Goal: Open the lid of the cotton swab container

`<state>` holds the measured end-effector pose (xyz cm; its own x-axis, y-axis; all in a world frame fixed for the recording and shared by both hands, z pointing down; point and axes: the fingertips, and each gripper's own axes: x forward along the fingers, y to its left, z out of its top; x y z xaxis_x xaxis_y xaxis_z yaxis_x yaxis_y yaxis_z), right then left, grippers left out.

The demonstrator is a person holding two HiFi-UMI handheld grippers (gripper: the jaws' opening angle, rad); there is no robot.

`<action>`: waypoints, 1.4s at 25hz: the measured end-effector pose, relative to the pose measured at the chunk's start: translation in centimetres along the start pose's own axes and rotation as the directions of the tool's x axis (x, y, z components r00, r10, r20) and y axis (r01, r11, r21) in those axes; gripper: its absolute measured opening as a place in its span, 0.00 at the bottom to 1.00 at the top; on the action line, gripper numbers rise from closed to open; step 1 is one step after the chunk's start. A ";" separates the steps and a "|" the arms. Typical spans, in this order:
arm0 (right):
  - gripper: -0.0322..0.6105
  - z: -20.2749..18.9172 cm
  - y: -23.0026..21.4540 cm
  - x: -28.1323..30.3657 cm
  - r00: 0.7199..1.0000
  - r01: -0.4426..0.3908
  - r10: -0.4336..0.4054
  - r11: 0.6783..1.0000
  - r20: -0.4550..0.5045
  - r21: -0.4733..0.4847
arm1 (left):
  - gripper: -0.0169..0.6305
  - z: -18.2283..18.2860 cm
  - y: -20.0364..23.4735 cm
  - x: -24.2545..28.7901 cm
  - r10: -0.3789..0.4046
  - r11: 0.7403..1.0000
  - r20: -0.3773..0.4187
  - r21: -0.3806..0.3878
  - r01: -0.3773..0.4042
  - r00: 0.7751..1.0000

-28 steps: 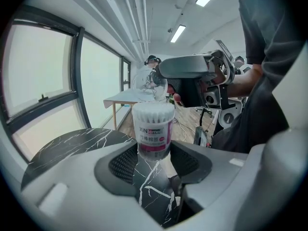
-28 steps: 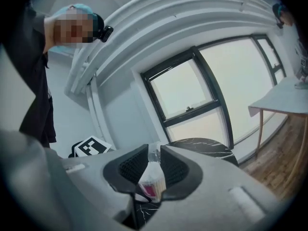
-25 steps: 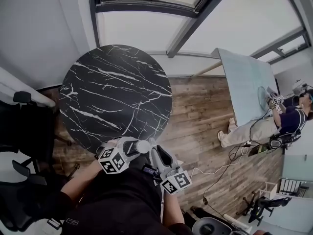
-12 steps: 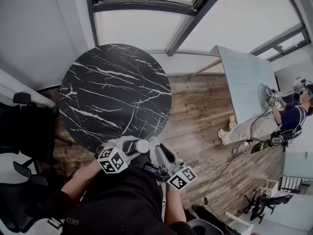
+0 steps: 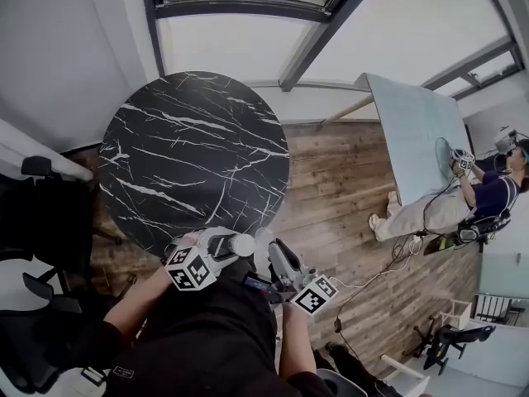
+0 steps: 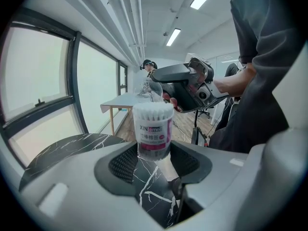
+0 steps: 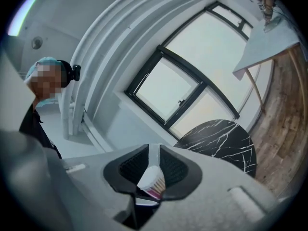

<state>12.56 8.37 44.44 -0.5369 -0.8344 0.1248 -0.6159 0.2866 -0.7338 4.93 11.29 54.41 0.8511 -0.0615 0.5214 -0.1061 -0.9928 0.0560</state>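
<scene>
Head view, looking steeply down: I hold both grippers close to my body at the near edge of a round black marble table [image 5: 194, 160], with wooden floor [image 5: 347, 188] to the right. My left gripper [image 5: 223, 248] is clamped on the cotton swab container [image 5: 241, 245], which stands upright between its pads, lifted off the table. In the left gripper view the clear tub shows a label band around its middle and a packed crown of white swab tips at its uncovered top. My right gripper [image 5: 273, 253], just to the right of the container, is pinched on the lid [image 5: 263, 237]. The lid is a pale, see-through disc held beside the container's top, near it but apart as far as I can tell. The right gripper view shows the lid edge-on, a thin clear strip caught between the two narrow-set pads, with a window [image 7: 192, 85] and the marble table behind it. At far right, another person [image 5: 488, 198] works at a pale table [image 5: 417, 135].
</scene>
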 end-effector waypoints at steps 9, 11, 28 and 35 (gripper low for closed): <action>0.16 0.2 -0.6 -0.7 1.000 -0.012 0.010 0.996 0.016 0.083 | 0.36 0.3 -0.4 0.2 -0.014 1.000 0.009 -0.001 0.014 1.000; 0.16 0.1 -0.7 -0.7 1.000 -0.002 0.002 0.997 0.012 0.077 | 0.36 0.1 -0.4 0.3 -0.015 1.000 0.005 -0.006 0.015 1.000; 0.17 1.0 -0.9 -1.1 0.998 0.045 -0.046 0.999 0.044 0.021 | 0.36 -0.9 -0.6 0.7 -0.019 0.999 -0.027 -0.032 0.018 0.999; 0.17 2.8 -1.4 -1.2 0.989 0.142 -0.135 0.983 0.061 -0.117 | 0.36 -0.6 1.5 0.1 0.037 0.997 -0.017 -0.072 -0.039 0.999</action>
<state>15.64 7.63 43.50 -0.4125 -0.8926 0.1821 -0.7489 0.2185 -0.6256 4.54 9.84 55.09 0.8375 -0.0969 0.5377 -0.1756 -0.9797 0.0969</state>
